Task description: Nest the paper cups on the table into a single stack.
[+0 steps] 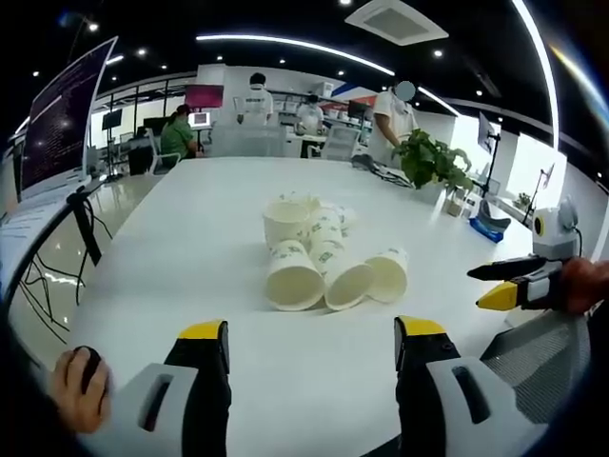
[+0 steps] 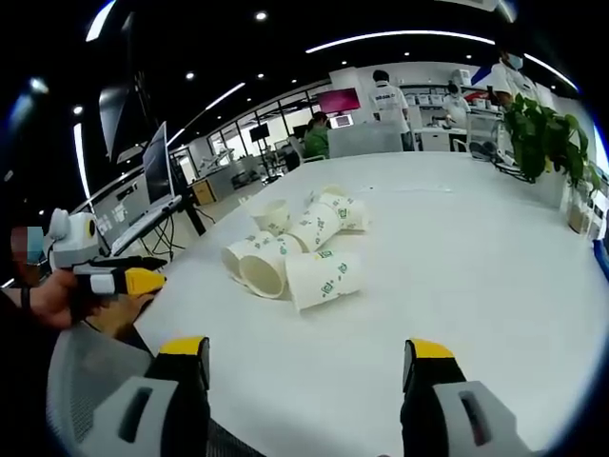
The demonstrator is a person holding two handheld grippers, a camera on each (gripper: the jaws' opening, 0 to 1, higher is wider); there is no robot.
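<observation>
The paper cups (image 1: pixel 319 255) lie in a loose heap near the middle of the white table (image 1: pixel 190 248), most on their sides and touching one another, one cup (image 1: pixel 285 221) upright at the far end of the heap. None looks properly nested yet, so I judge the stacking has barely begun.

My left gripper (image 1: pixel 311 345) hangs over the near edge with its jaws spread wide and nothing between them; my right gripper (image 2: pixel 311 360) is the same, open and empty, well short of the heap.

The risk, as I see it: the cups are light and lying round-side down, so a nudge from a jaw could roll one toward the table's edge, and too hard a pinch would crush a rim and spoil the nesting.

The left gripper view shows me three open mouths facing my side. The right gripper view shows the side wall of the nearest cup (image 2: pixel 324 277) and its green print.
</observation>
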